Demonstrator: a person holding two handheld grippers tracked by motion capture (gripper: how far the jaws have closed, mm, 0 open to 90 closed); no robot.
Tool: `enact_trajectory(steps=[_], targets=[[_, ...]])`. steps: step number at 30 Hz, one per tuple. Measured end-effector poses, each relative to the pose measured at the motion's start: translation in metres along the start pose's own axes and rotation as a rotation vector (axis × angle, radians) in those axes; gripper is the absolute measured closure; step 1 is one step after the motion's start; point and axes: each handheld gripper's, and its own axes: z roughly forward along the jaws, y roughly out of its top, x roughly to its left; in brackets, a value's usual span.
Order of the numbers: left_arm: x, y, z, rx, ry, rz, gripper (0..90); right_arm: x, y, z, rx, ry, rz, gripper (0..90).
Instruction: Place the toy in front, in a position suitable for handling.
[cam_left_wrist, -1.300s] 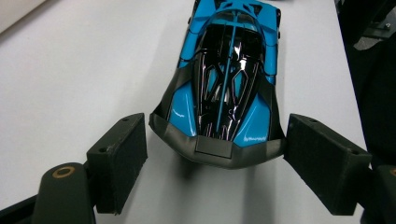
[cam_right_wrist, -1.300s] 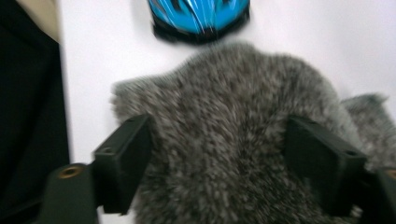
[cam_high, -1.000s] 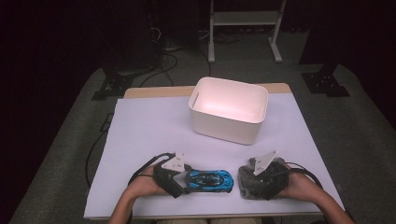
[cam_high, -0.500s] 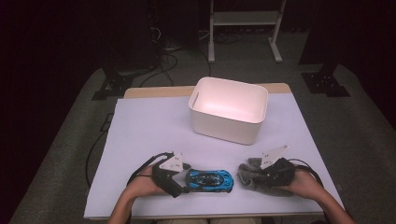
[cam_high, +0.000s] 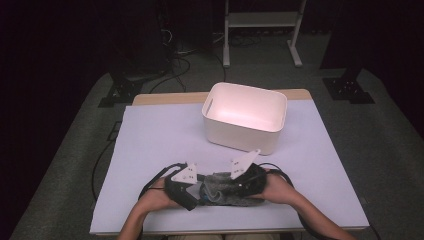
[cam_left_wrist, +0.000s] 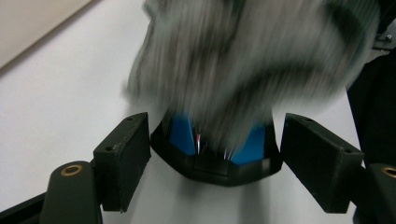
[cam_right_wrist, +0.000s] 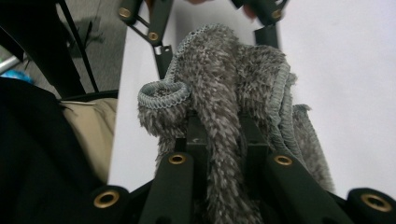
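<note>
While the right gripper (cam_right_wrist: 219, 140) pinches a fold of the grey shaggy cloth (cam_high: 225, 187) (jaws just closed tight on it, fabric between the pads), the cloth is draped over the blue toy car (cam_left_wrist: 212, 144) near the desk's front edge, middle. Left gripper (cam_left_wrist: 212, 154) stands fairly wide around the car's end, pads not touching it; jaws easing inward a little. Judged progress: cloth gripped and laid on the car, wiping or wrapping not finished. White bin (cam_high: 245, 117) sits empty toward the back edge, untouched. Cloth: fluffy microfibre, stitched hem, floppy. Car: hard glossy plastic, blue with black trim. Bin: smooth rigid, rounded corners. Desk (cam_high: 150, 145) surface pale, matte.
</note>
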Motion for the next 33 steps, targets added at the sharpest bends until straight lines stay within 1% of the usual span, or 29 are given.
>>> enact_trajectory(steps=[2,3,4,5,6,8,9,10,13,14,16,19,20,22,24,26,27,28,30,31,33], targets=[[0.0,0.001,0.0,-0.008,0.001,0.001,23.9,-0.004,-0.001,0.013,0.034,0.015,0.007,77.7],[0.0,0.001,0.001,-0.007,0.003,0.003,23.8,-0.004,-0.003,0.017,0.034,0.021,0.006,77.6],[0.001,0.001,0.001,-0.001,0.004,0.002,24.0,-0.005,-0.004,0.017,0.023,0.03,0.021,77.6],[0.001,0.0,0.003,0.005,-0.001,-0.003,24.3,-0.005,-0.004,0.017,0.023,0.029,0.02,77.5],[0.001,0.0,0.004,-0.002,-0.004,-0.015,24.4,-0.004,-0.004,0.016,0.028,0.023,0.016,77.4],[0.001,0.002,0.005,0.003,-0.004,-0.017,24.5,-0.002,-0.003,0.014,0.041,0.011,0.0,77.3],[0.001,0.002,0.005,0.003,-0.004,-0.017,24.5,-0.002,-0.003,0.014,0.041,0.011,0.0,77.3],[0.001,0.003,0.005,0.011,-0.003,-0.016,24.6,0.0,-0.005,0.01,0.053,0.003,-0.007,77.1],[0.001,0.001,0.006,0.005,-0.007,-0.038,24.6,0.001,-0.012,0.002,0.066,-0.005,-0.004,77.2],[0.002,0.001,0.005,0.009,-0.011,-0.035,24.6,0.0,-0.016,-0.001,0.069,-0.012,0.0,77.1],[0.003,0.0,0.006,0.007,-0.021,-0.048,24.6,-0.001,-0.024,-0.007,0.079,-0.023,0.018,77.1],[0.005,-0.001,0.006,0.008,-0.032,-0.055,24.4,-0.002,-0.037,-0.014,0.087,-0.038,0.045,77.1],[0.004,-0.001,0.008,0.029,-0.035,-0.053,23.1,-0.002,-0.04,-0.017,0.093,-0.042,0.052,77.0],[0.003,-0.003,0.012,0.069,-0.029,-0.034,22.7,-0.003,-0.046,-0.021,0.103,-0.048,0.063,77.0],[0.002,-0.004,0.014,0.075,-0.026,-0.031,22.0,-0.004,-0.049,-0.023,0.114,-0.05,0.07,77.0],[0.002,-0.003,0.016,0.077,-0.032,-0.032,22.1,-0.004,-0.048,-0.023,0.115,-0.053,0.066,77.0],[0.002,-0.001,0.016,0.086,-0.029,-0.019,22.1,-0.003,-0.042,-0.022,0.106,-0.054,0.05,77.0],[0.002,-0.001,0.016,0.086,-0.029,-0.019,22.0,-0.003,-0.039,-0.02,0.103,-0.051,0.044,77.0],[0.002,-0.001,0.017,0.078,-0.03,-0.017,21.4,-0.002,-0.03,-0.014,0.093,-0.039,0.026,76.9],[0.001,-0.001,0.018,0.076,-0.031,-0.013,20.6,-0.001,-0.024,-0.009,0.092,-0.035,0.008,76.9],[0.0,0.0,0.021,0.079,-0.018,-0.001,18.6,-0.001,-0.015,-0.002,0.09,-0.028,-0.015,76.9]])
